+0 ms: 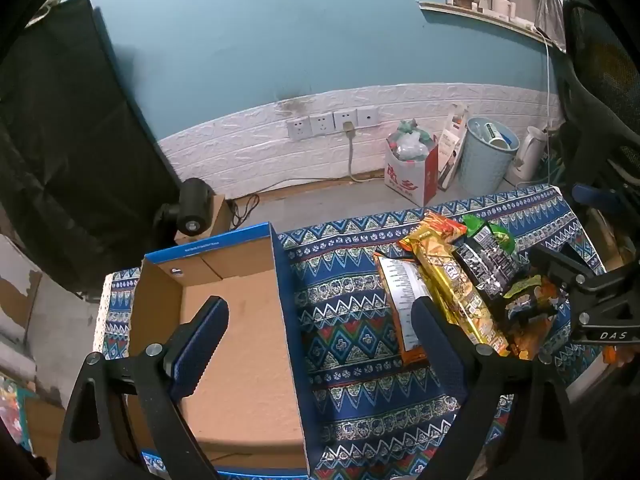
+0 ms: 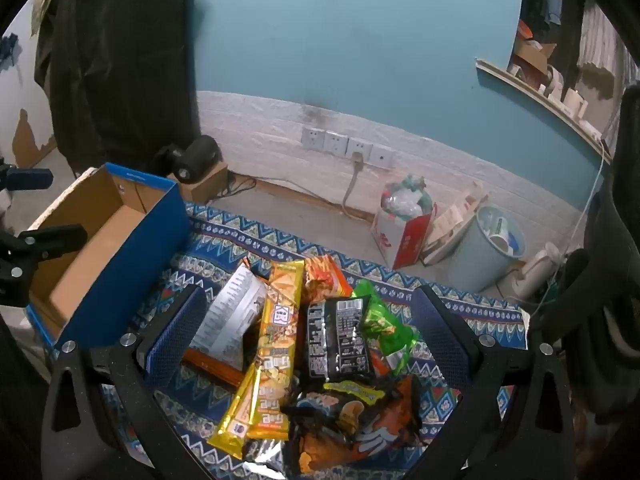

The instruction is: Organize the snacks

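The right gripper hangs with its jaws wide apart over a heap of snack packets on the patterned cloth. A long yellow packet lies beside a black packet and a green packet. To the left stands an open blue cardboard box.

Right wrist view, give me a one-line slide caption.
Open right gripper hovers over a pile of snack packets on a patterned cloth, empty cardboard box alongside.
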`<action>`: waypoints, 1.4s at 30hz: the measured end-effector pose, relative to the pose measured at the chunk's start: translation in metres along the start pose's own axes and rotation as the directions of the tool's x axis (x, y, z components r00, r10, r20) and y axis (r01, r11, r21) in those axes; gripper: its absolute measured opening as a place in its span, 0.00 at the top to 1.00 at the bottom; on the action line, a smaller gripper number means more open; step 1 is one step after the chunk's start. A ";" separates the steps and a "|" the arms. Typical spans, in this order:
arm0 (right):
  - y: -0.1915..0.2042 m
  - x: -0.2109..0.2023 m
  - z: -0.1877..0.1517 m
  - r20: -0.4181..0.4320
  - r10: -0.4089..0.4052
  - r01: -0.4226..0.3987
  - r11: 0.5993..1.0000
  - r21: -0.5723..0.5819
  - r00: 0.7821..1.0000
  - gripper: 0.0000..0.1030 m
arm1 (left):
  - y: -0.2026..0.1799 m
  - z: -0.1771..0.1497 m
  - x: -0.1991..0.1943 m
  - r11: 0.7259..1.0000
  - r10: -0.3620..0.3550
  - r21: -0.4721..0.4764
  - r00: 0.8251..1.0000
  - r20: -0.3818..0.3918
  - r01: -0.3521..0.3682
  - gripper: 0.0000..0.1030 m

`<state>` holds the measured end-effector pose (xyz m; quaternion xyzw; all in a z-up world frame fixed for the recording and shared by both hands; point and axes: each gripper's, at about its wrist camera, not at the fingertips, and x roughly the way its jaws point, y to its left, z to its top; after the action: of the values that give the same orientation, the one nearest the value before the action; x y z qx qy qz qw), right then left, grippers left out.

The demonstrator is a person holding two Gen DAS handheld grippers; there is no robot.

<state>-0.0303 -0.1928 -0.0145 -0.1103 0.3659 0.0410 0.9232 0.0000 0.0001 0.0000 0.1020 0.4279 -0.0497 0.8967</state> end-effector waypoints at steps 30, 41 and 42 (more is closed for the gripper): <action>-0.003 0.006 -0.005 -0.022 -0.031 0.031 0.999 -0.006 0.999 0.03 | -0.001 -0.003 0.000 1.000 0.000 0.006 1.000 -0.006 0.000 0.09; -0.003 0.007 -0.005 -0.027 -0.034 0.034 0.999 -0.002 0.999 0.03 | -0.001 -0.003 0.000 1.000 0.000 0.005 1.000 -0.008 0.000 0.09; -0.003 0.007 -0.005 -0.028 -0.035 0.034 0.999 -0.003 0.999 0.03 | -0.002 -0.003 0.000 1.000 0.000 0.005 1.000 -0.008 0.000 0.09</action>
<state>-0.0278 -0.1974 -0.0226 -0.1181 0.3770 0.0238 0.9184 -0.0022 -0.0007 -0.0024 0.1044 0.4312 -0.0502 0.8948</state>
